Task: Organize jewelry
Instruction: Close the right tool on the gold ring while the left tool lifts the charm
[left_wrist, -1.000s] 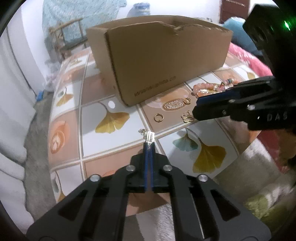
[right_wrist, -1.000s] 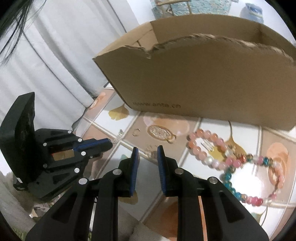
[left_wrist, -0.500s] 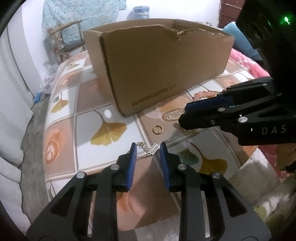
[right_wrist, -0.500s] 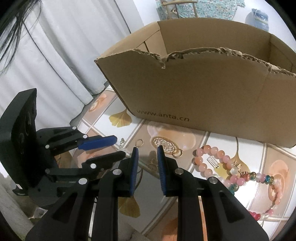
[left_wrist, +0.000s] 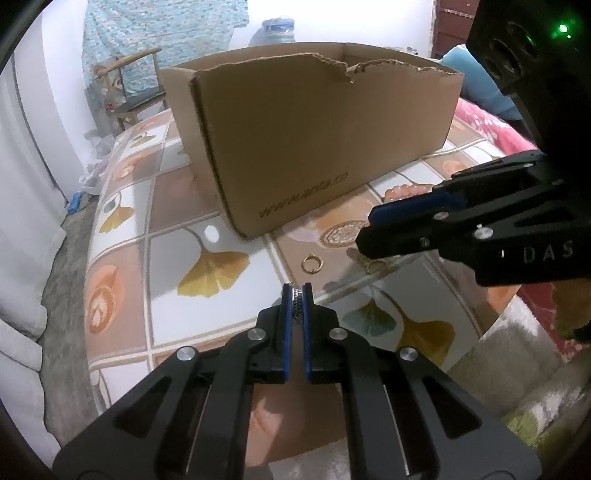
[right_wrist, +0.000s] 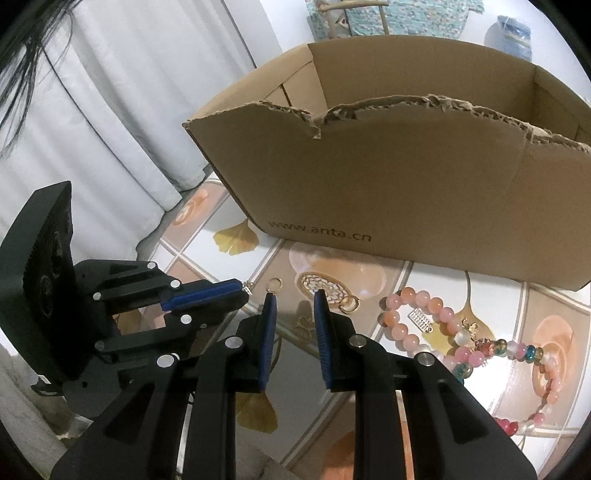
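The left gripper has just been closing and now pinches a small silver charm between its pads, long axis along the fingers, just short of the box. The right gripper, jaws apart and empty, hangs near the box over a gold ring; bead bracelets lie before the box. The box interior is mostly hidden.

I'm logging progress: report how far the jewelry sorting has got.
Early stage. Nothing visibly boxed; the cardboard box's floor is hidden. In hand: the left gripper, jaws just closing, pinches a small silver charm. Left on the table: gold ring, bead bracelets. Right gripper open, empty.
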